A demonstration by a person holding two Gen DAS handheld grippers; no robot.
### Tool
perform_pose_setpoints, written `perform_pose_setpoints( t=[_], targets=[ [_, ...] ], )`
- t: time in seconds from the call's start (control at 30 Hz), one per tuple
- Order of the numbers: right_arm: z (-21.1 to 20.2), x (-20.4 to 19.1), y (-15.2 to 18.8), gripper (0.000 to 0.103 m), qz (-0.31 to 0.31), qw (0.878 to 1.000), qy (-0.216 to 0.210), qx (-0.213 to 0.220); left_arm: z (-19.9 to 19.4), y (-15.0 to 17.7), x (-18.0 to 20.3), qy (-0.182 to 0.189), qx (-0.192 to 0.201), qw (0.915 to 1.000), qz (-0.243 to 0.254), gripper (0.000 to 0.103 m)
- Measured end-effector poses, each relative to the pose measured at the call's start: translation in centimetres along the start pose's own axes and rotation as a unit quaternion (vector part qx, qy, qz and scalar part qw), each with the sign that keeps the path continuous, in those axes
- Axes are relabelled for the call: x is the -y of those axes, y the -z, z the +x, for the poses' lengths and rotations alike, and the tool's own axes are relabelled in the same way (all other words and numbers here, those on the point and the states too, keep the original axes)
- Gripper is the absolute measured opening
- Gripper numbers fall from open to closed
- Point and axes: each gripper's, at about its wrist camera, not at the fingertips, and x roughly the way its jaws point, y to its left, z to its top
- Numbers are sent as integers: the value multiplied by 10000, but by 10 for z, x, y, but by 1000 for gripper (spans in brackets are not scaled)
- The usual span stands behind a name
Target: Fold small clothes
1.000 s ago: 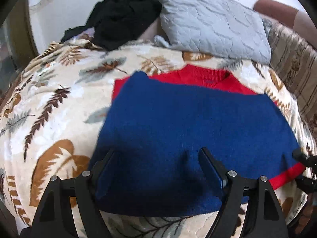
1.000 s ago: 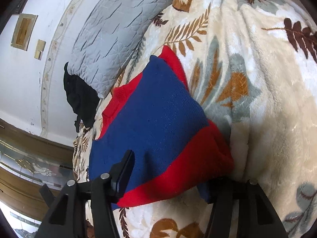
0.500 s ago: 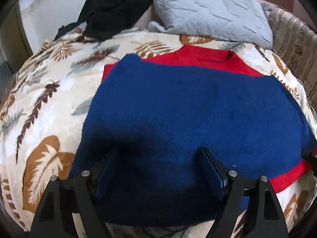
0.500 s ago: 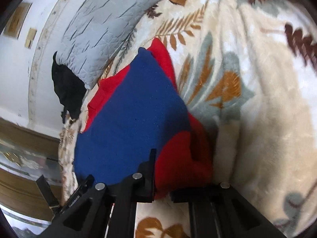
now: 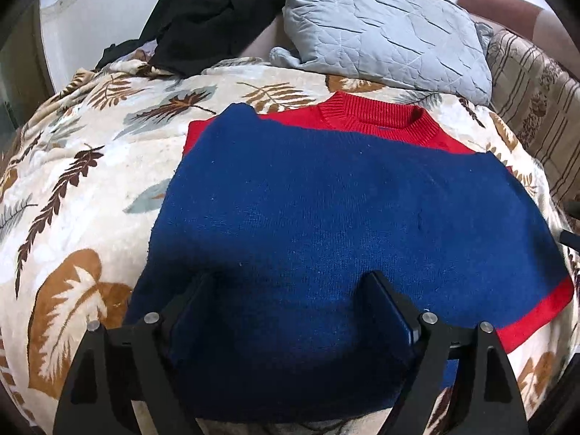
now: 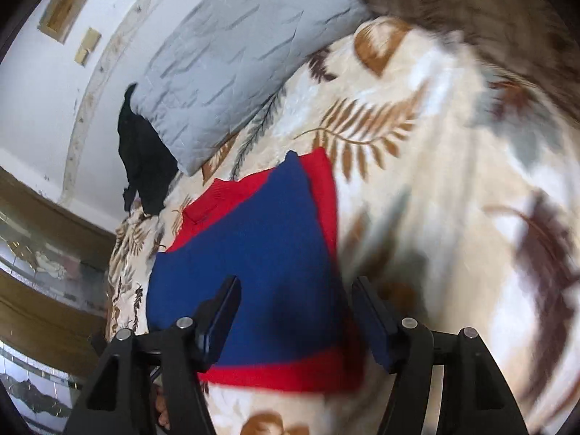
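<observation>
Blue-and-red sweater (image 5: 344, 217) lies folded flat on the leaf-print blanket (image 5: 72, 188) of the bed, blue panel on top, red collar toward the grey pillow (image 5: 380, 29), red hem band at the near right corner. Black garment (image 5: 210, 11) bunched just left of the pillow, by the wall.

Left tongs (image 5: 290, 301) spread wide, low over the sweater's near edge, w/ blue knit between the fingers; can't tell if the tips touch it, no pinch.

Right tongs (image 6: 295, 311) have just been opening; jaws now apart above the sweater's hem corner, fabric showing between them but not gripped. Right view is motion-blurred.
</observation>
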Motion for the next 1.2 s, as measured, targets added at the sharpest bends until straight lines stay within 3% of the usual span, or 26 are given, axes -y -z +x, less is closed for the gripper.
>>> perform_pose_setpoints(
  t=[0.07, 0.13, 0.2, 0.27, 0.33, 0.4, 0.5, 0.6, 0.77, 0.8, 0.83, 0.87, 1.03, 1.2],
  targets=[
    [25, 0, -16, 68, -97, 9992, -165, -348, -8, -2, -3, -13, -38, 10000, -68, 85],
    [50, 2, -28, 68, -191, 9976, 44, -665, -23, -4, -5, -39, 174, 9998, -133, 86],
    [67, 5, -32, 68, -262, 9955, -70, -911, -30, -8, -5, -74, 348, 9993, -129, 86],
    [72, 6, -33, 68, -311, 9953, -117, -912, -19, -10, -5, -88, 208, 9997, -119, 86],
    [75, 3, -33, 68, -357, 9947, -136, -956, 5, -8, -1, -114, -169, 9998, -44, 86],
    [79, -2, -34, 67, -493, 9935, -14, -1021, 5, -7, 5, -282, -55, 9996, 53, 86],
    [79, -10, -33, 59, -710, 9910, 221, -1115, -6, -10, 9, -65, 36, 10000, 63, 86],
    [72, -2, -34, 58, -605, 9920, 354, -1054, -17, -12, 5, -101, 228, 9997, 14, 86],
    [71, -8, -15, 61, -923, 9870, 263, -1290, 7, -9, -1, -44, -145, 9998, -135, 86],
    [72, -9, -16, 51, -911, 9869, 259, -1308, 1, -9, 0, -41, -67, 9999, -112, 86],
    [74, -9, -18, 33, -853, 9866, 224, -1372, -7, -10, 0, 55, 9, 9999, -129, 86],
    [77, -8, -19, 26, -751, 9862, 182, -1466, -17, -10, -2, 178, 143, 9996, -180, 86],
    [71, -21, -22, 19, -865, 9833, 462, -1533, -55, -12, -41, 224, 621, 9961, -588, 86],
    [52, -67, -28, 17, -977, 9873, 344, -1206, -81, -6, -127, -146, 1023, 9846, -1410, 86]
  ],
)
